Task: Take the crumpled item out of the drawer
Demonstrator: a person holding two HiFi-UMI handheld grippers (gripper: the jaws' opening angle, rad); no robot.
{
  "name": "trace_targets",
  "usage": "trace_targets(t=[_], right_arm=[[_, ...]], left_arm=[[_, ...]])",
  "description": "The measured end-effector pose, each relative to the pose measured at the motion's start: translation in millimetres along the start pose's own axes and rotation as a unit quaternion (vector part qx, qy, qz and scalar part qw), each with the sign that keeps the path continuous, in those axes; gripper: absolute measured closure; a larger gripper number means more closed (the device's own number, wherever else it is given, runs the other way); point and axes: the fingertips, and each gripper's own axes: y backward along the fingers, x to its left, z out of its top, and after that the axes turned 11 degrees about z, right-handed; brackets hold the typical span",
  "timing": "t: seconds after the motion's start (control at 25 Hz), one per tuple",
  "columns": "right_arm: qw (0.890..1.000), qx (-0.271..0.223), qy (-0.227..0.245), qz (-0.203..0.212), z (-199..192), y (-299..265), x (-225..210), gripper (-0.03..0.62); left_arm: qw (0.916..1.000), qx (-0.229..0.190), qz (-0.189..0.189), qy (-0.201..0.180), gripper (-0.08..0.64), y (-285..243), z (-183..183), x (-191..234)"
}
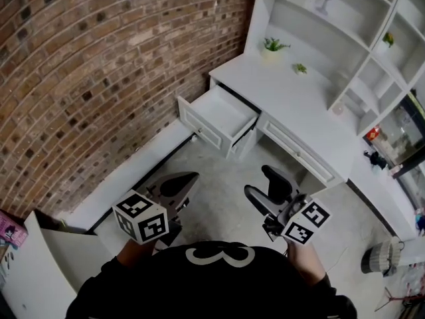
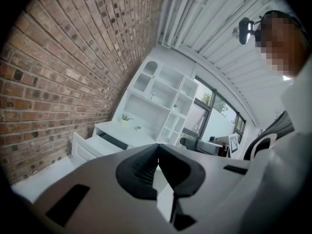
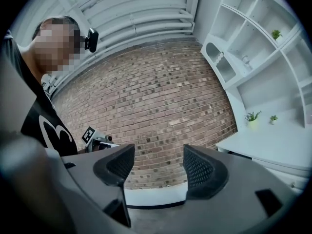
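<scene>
The white drawer point(image 1: 219, 115) stands pulled out from the left end of the white desk point(image 1: 292, 95), well ahead of both grippers. Its inside looks bare white from the head view, and no crumpled item shows in any view. My left gripper point(image 1: 184, 180) hangs over the grey floor with its jaws shut and nothing between them; in the left gripper view point(image 2: 157, 147) the pads meet, with the drawer point(image 2: 90, 147) far off to the left. My right gripper point(image 1: 260, 182) is open and empty; the right gripper view point(image 3: 158, 161) faces the brick wall.
The brick wall point(image 1: 99, 65) and a white baseboard ledge point(image 1: 133, 171) run along the left. A shelf unit point(image 1: 358, 38) rises over the desk, which bears two small plants point(image 1: 272, 45). A white bin point(image 1: 378, 258) stands at right, a white panel point(image 1: 40, 271) at lower left.
</scene>
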Motion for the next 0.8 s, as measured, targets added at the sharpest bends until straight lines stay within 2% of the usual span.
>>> trace_targets(t=[0.24,0.44,0.8], right_arm=[[1.000,-0.003,-0.012,0.012,-7,-21,-16,0.268],[0.998,-0.022,-0.042,0.036,-8,-31,-39,0.265],[0.998,-0.019,-0.052,0.037,-1,-75,-122,0.259]], left_arm=[[0.9996,0.010,0.025,0.005,0.557,-4,-1,24],[0.9993,0.024,0.028,0.001,0.557,-23,-2,35],[0.9979,0.038,0.051,0.012,0.557,-79,20,95]])
